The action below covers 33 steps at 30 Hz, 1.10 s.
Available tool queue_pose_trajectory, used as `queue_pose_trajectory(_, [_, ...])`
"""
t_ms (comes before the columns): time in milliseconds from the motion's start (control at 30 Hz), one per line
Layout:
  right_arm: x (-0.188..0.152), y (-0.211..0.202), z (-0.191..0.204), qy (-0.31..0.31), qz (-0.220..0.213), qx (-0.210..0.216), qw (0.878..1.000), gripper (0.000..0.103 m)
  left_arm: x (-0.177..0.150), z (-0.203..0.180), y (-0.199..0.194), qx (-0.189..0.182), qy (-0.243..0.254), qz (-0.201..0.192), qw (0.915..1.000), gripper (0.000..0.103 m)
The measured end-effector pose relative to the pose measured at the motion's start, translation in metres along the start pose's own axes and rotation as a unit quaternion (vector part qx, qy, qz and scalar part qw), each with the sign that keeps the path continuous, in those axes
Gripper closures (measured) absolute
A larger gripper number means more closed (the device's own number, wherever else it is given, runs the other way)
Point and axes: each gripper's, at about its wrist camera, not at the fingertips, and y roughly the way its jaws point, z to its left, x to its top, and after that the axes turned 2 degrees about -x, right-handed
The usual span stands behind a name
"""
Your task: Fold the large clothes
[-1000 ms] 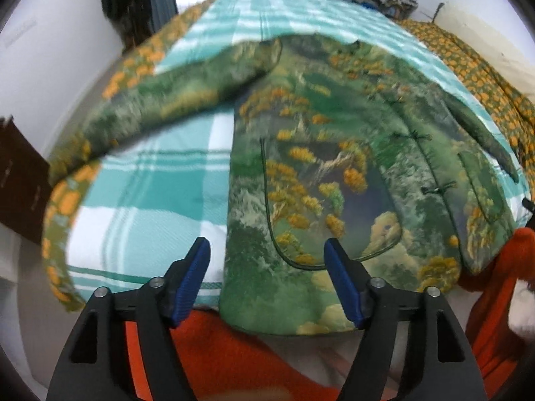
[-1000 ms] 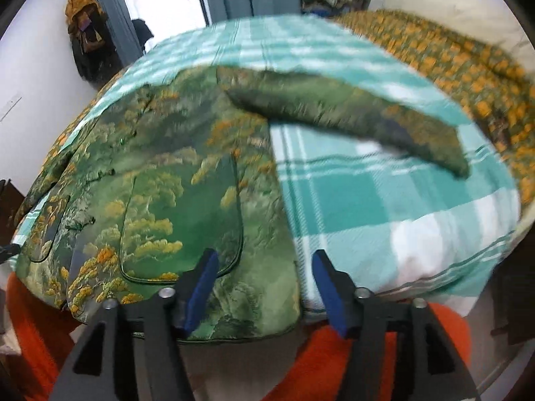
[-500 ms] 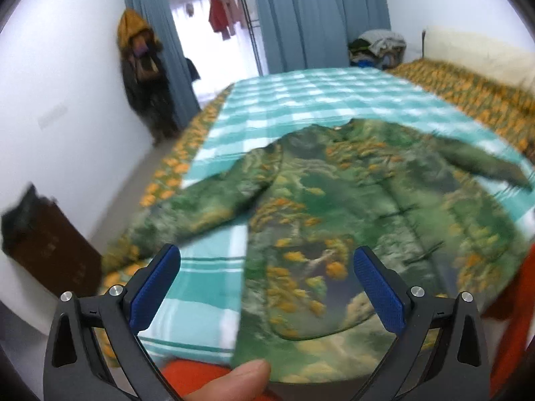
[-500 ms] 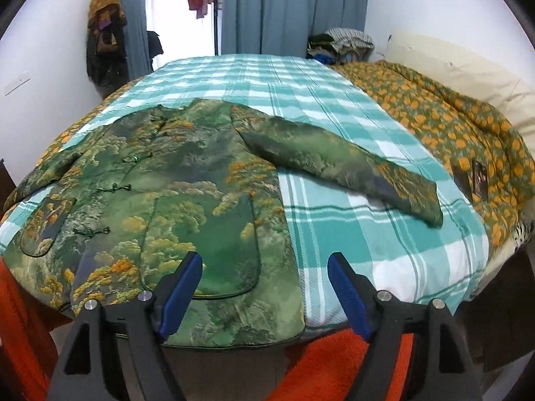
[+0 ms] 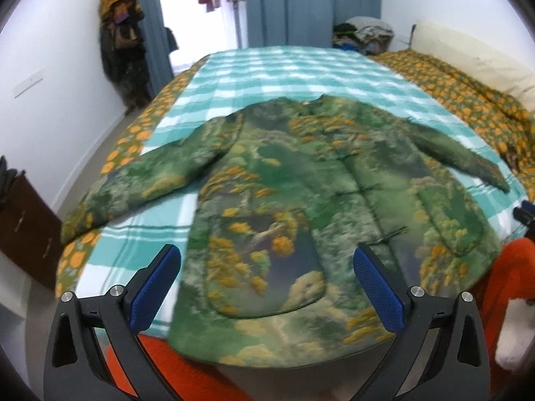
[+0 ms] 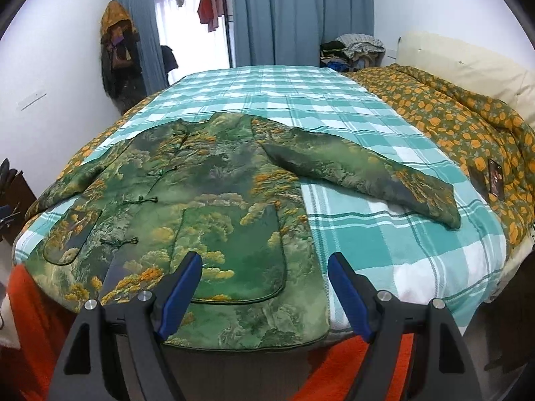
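Jacket (image 5: 301, 200) in green with orange tree print lies front up and spread flat on the bed (image 5: 287, 70), over a teal and white checked blanket (image 6: 384, 234). Its hem hangs just over the near edge of the bed, and both sleeves stretch out to the sides. The front is fastened with small knot buttons, and a patch pocket sits on each side.

The left gripper (image 5: 267, 287) hovers above the hem with nothing between its blue fingers (image 5: 155, 287); its jaws have just been opening and now stand wide apart. The right gripper (image 6: 264, 294) hangs over the other hem corner, where the jacket meets the checked blanket. Its jaws have also just been opening, and its fingers (image 6: 346, 295) are well apart and hold nothing.

An orange-flowered quilt (image 6: 451, 123) lies along the far side of the bed. Blue curtains (image 6: 301, 13) hang behind it.
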Motion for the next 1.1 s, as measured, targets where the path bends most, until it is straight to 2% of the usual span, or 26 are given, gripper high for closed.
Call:
queue_pose_trajectory(100, [0.000,-0.001,0.003,-0.006,-0.002,0.002,1.000,0.024,0.001,-0.007,0.001,-0.041,-0.007,-0.002,0.9991,0.000])
queue_pose_trajectory(200, [0.001,-0.002,0.004,-0.012,-0.006,-0.005,1.000,0.024,-0.003,-0.016,0.007,-0.052,-0.011,-0.002,0.9986,0.001])
queue_pose_trajectory(367, [0.001,0.001,-0.003,-0.002,0.000,-0.010,1.000,0.024,-0.010,-0.030,0.019,-0.081,-0.016,0.038,0.9958,0.001])
queue_pose_trajectory(467, [0.000,0.002,-0.004,0.000,0.002,-0.012,1.000,0.024,-0.008,-0.033,0.016,-0.082,-0.014,0.037,0.9959,0.001])
queue_pose_trajectory(767, [0.002,0.003,-0.001,-0.001,-0.001,0.003,1.000,0.024,0.004,-0.034,0.000,-0.055,0.005,-0.002,0.9985,0.001])
queue_pose_trajectory(900, [0.002,0.004,-0.001,0.000,0.001,0.006,1.000,0.024,0.006,-0.034,0.000,-0.062,-0.002,-0.004,0.9981,0.001])
queue_pose_trajectory(1100, [0.002,0.007,-0.002,0.004,0.005,0.007,1.000,0.024,0.005,-0.038,0.007,-0.041,0.005,0.005,0.9991,0.001])
